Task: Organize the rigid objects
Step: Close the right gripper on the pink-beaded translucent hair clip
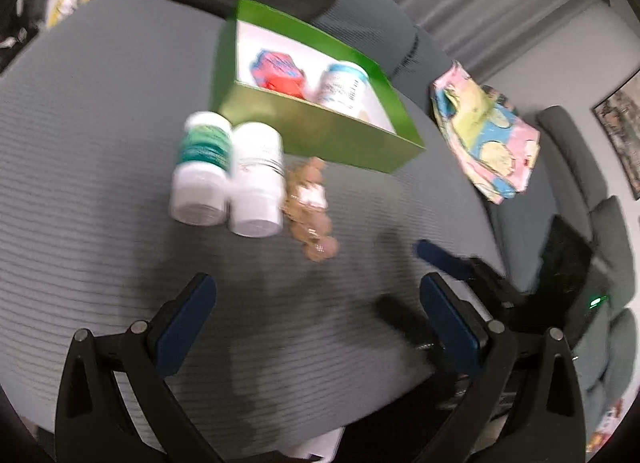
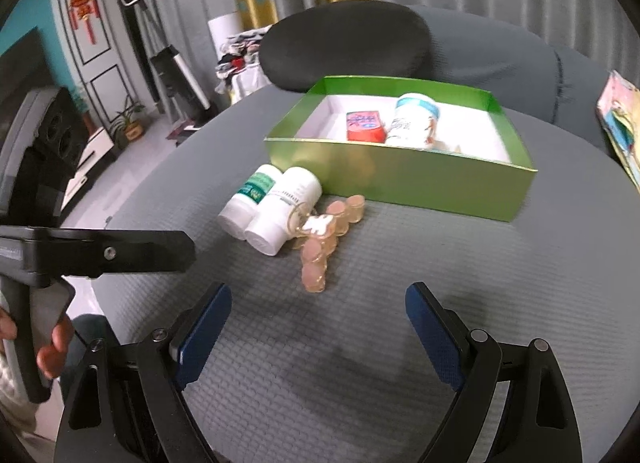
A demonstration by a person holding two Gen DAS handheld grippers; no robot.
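Two hand-held tongs above a grey padded seat, at the approach stage of a tidying task. A green box (image 2: 400, 179) with a white inside stands at the back of the seat and already holds a red packet (image 2: 365, 126) and a white jar (image 2: 414, 119), side by side. Three things lie loose just in front of its near wall: a green-labelled bottle (image 2: 247, 203) and a plain white bottle (image 2: 284, 209), both on their sides and touching each other, and a cluster of small peach-coloured beads or capsules with a white tag (image 2: 320, 243) just beside the plain bottle. Judged from this layout, the sorting is partly done, and the step in hand is reaching for the next loose item.

The right tongs (image 2: 318, 317) stand wide open, blue pads apart with only bare cushion between them; nothing is held or touched. The peach cluster lies nearest, just ahead of the tips. The left tongs (image 1: 318, 309) are likewise spread wide and empty, aimed down at the cushion short of the two bottles; in the right view they appear at the left edge with the person's fingers on the handle.

The next move probably calls for bringing one pair down around a bottle across its round body, or over the cluster, closing firmly, then lifting it over the near wall into the free space of the box. The round bottles may roll if nudged.
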